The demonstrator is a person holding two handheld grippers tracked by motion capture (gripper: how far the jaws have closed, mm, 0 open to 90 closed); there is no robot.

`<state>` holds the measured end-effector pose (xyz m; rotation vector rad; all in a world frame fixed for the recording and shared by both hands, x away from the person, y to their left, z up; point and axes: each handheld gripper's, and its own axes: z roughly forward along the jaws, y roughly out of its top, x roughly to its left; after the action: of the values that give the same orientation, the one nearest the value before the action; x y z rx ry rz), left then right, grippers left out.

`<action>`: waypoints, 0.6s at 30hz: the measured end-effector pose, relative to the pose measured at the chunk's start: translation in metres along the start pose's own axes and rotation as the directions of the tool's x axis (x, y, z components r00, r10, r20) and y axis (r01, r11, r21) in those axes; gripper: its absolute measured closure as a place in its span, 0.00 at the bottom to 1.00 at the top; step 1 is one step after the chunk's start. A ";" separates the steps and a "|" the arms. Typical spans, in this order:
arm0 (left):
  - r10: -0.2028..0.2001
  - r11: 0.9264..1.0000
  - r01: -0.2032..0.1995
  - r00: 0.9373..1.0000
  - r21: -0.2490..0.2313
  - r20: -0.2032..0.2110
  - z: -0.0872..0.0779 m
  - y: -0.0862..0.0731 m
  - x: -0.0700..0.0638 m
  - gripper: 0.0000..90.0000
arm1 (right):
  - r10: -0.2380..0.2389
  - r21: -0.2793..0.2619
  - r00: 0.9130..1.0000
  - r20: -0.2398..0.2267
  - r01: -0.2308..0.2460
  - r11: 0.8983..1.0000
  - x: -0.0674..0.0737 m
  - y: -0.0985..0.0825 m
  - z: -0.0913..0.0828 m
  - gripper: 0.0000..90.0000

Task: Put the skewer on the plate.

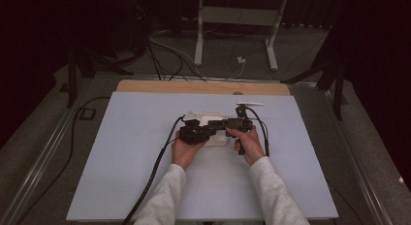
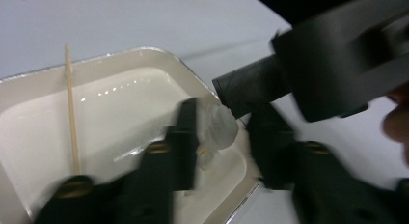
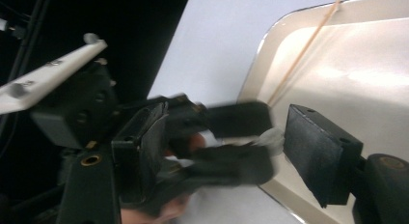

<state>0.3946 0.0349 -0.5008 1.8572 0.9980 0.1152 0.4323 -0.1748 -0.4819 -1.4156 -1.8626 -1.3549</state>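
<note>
1. A small white crumpled lump (image 2: 219, 130) sits over the white tray's (image 2: 144, 57) near corner, on the pale surface (image 1: 145, 152).
2. The left gripper (image 2: 222, 137) has its fingers closed on the lump.
3. The right gripper (image 3: 217, 137) meets it there, fingers part open; whether they grip the lump, I cannot tell.
4. A wooden skewer (image 2: 71, 108) lies in the tray.

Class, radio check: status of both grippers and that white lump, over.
Left gripper jaws flank white lump over tray corner, grip unclear. Right gripper jaws wide, one touching lump. Skewer lies in tray, apart.
</note>
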 end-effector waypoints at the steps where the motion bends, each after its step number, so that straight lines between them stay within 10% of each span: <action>1: 0.007 1.000 -0.007 1.000 0.003 0.009 0.000 0.000 0.000 0.91 | -0.005 0.002 1.000 0.007 0.005 1.000 0.001 0.000 0.000 0.34; 5: 0.028 0.998 -0.025 0.998 0.052 -0.057 0.001 0.000 0.003 0.97 | -0.008 0.009 1.000 0.020 0.008 1.000 0.000 0.000 -0.001 0.36; 8: 0.001 0.999 0.000 1.000 0.046 -0.031 -0.002 0.000 0.009 0.95 | -0.021 -0.024 0.999 0.038 0.022 0.999 0.001 0.001 -0.009 0.35; 13: -0.014 0.999 0.015 0.998 0.028 -0.065 -0.007 0.004 0.008 0.46 | -0.060 -0.008 0.995 0.080 0.061 0.998 0.005 0.001 -0.015 0.32; 18: -0.024 0.999 0.027 0.990 0.021 -0.136 -0.020 0.004 0.015 0.31 | -0.125 -0.017 0.984 0.127 0.128 0.992 0.013 -0.005 -0.024 0.32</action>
<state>0.3970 0.0587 -0.4928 1.8769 1.1203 0.2185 0.4183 -0.1897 -0.4636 -1.4475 -2.0543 -1.3813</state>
